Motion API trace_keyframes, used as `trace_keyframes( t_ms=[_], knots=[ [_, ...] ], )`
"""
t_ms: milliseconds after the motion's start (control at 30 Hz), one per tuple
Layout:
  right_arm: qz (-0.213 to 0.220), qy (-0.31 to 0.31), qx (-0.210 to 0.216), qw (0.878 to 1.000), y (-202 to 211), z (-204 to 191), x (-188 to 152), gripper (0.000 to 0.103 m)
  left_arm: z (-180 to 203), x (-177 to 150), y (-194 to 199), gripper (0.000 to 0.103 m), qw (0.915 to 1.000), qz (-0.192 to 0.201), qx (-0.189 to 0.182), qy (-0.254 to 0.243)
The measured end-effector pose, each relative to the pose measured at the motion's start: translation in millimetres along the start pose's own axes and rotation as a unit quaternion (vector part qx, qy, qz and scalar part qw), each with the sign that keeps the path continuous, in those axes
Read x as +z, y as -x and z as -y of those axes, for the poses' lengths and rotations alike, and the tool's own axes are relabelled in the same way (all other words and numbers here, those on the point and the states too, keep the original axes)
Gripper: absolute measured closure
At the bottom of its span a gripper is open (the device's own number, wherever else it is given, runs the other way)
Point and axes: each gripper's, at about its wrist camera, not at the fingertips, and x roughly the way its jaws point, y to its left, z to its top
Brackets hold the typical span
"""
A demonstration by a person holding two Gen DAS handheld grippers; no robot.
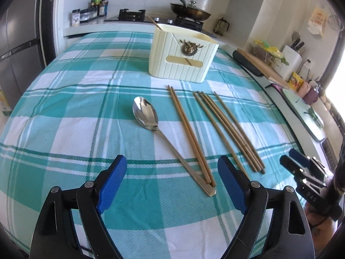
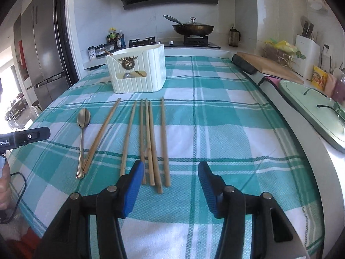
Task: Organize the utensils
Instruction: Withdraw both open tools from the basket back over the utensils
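1. Left gripper stood with its blue pads wide apart and nothing between them, hovering over the near part of the table; the handle end of the spoon and the near ends of a pair of chopsticks lay on the cloth in the gap.
2. In the left wrist view, a teal-and-white checked tablecloth covered the table, with a hob and a lidded wok beyond the far edge and a fridge at the left.
3. A cream utensil holder stood near the far edge; one chopstick poked from its top, and more was dimly visible through its front slot.
4. More loose chopsticks lay right of the pair.
5. At the right edge, the right gripper showed only in part.
6. Right gripper was half open and empty, above the near ends of the loose chopsticks.
7. In the right wrist view, the spoon and the pair lay toward the left edge, and the holder stood behind them, a rounded metal shape visible in its slot.
8. A cutting board lay on the counter beyond the right edge.
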Motion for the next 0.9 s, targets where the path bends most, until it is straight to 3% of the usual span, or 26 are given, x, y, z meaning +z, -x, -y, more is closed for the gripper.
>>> trace_keyframes(
  t_ms=[233,500,900],
  knots=[
    [0.035,0.019,0.008,0.999,9.4,-16.6,9.5,0.05,-0.7,-7.1,12.0,0.016,0.9997,0.02,0.013,0.006],
    [0.04,0.02,0.012,0.999,10.8,-23.3,4.9,0.05,-19.1,-14.5,8.8,0.016,0.9983,0.017,0.04,0.039],
    [0.036,0.007,0.009,0.999,8.0,-15.2,-3.5,0.05,-25.0,-6.1,-29.2,0.016,0.9961,-0.02,0.037,0.077]
  ],
)
